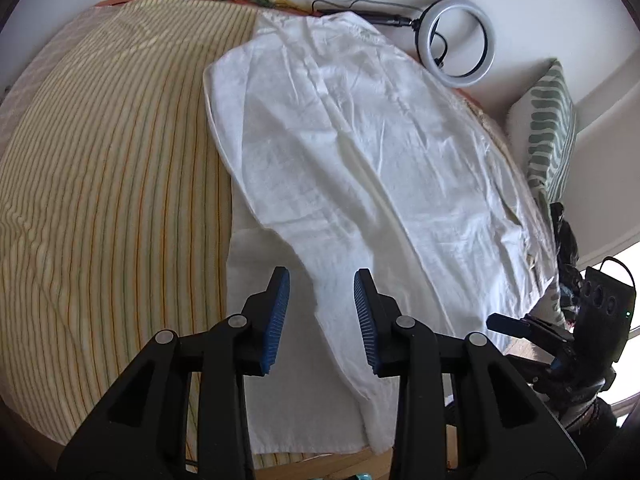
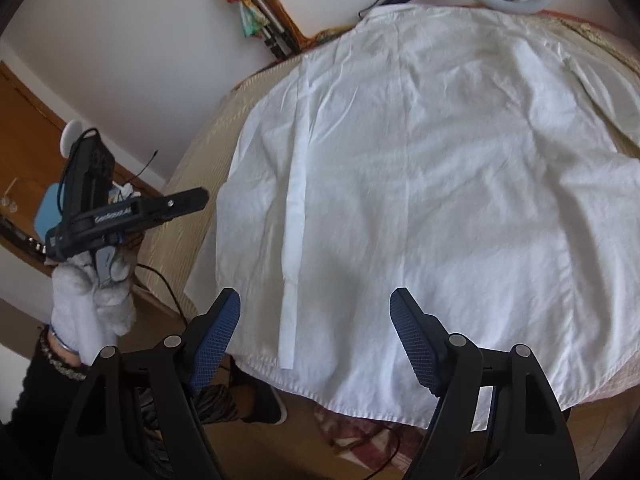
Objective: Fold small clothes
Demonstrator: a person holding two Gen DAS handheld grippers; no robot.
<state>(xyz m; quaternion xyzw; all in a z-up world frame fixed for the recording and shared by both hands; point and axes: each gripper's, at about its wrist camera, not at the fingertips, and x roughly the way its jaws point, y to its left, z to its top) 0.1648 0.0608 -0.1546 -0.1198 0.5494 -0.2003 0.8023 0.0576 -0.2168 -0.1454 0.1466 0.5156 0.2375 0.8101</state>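
Observation:
A white shirt (image 1: 360, 152) lies spread flat on a bed with a striped yellow cover (image 1: 100, 184). In the right wrist view the shirt (image 2: 440, 184) fills the middle, with its hem at the near bed edge. My left gripper (image 1: 322, 312) is open and empty, with its blue pads above a sleeve end at the shirt's near side. My right gripper (image 2: 316, 340) is open and empty, hovering over the shirt's hem. The left gripper also shows in the right wrist view (image 2: 120, 212), held in a white-gloved hand to the left of the bed. The right gripper shows in the left wrist view (image 1: 560, 320) at the right.
A ring light (image 1: 460, 46) with a cable lies on the floor beyond the bed. A green patterned cushion (image 1: 548, 128) stands at the right. A wooden desk (image 2: 32, 152) with small items is at the left. Cables run over the wooden floor (image 2: 360, 452) below the bed edge.

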